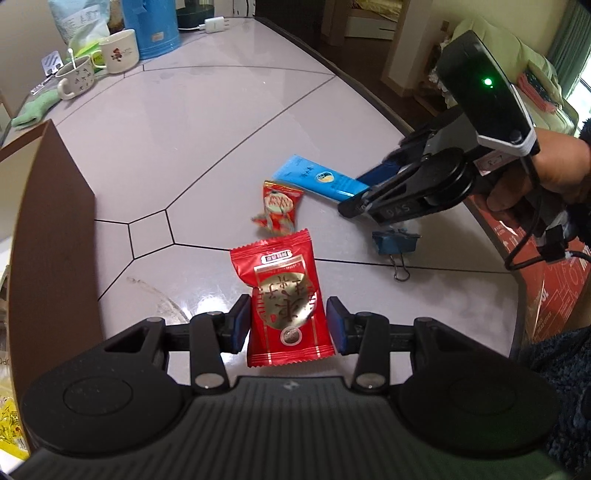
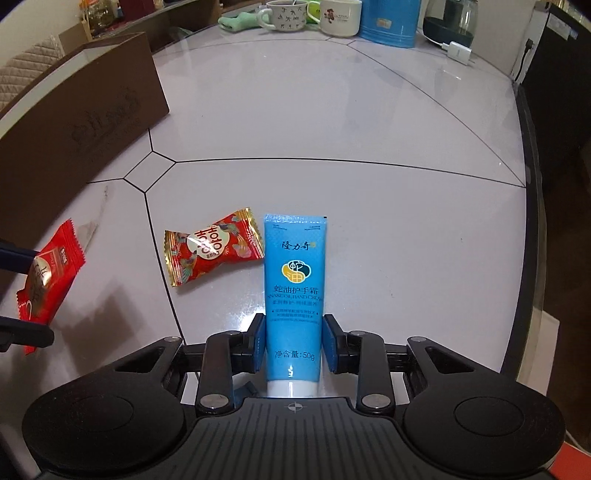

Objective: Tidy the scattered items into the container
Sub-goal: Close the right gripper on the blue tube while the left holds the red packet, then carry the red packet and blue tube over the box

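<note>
My left gripper [image 1: 288,325] is shut on a red snack packet [image 1: 286,299] and holds it above the table; the packet also shows at the left edge of the right wrist view [image 2: 46,280]. My right gripper [image 2: 294,341] is shut on a blue hand cream tube [image 2: 294,291], which lies on the table; the tube also shows in the left wrist view [image 1: 317,179]. A small red candy [image 2: 212,253] lies just left of the tube, also in the left wrist view [image 1: 279,206]. A blue binder clip [image 1: 395,245] lies near the table's right edge. The brown box [image 2: 77,110] stands at the left.
Mugs [image 2: 284,14], a blue jug [image 2: 388,22], a green cloth [image 1: 35,109] and a white charger [image 2: 458,50] stand at the table's far end. The table edge [image 2: 532,206] curves along the right. A sofa [image 1: 517,74] lies beyond it.
</note>
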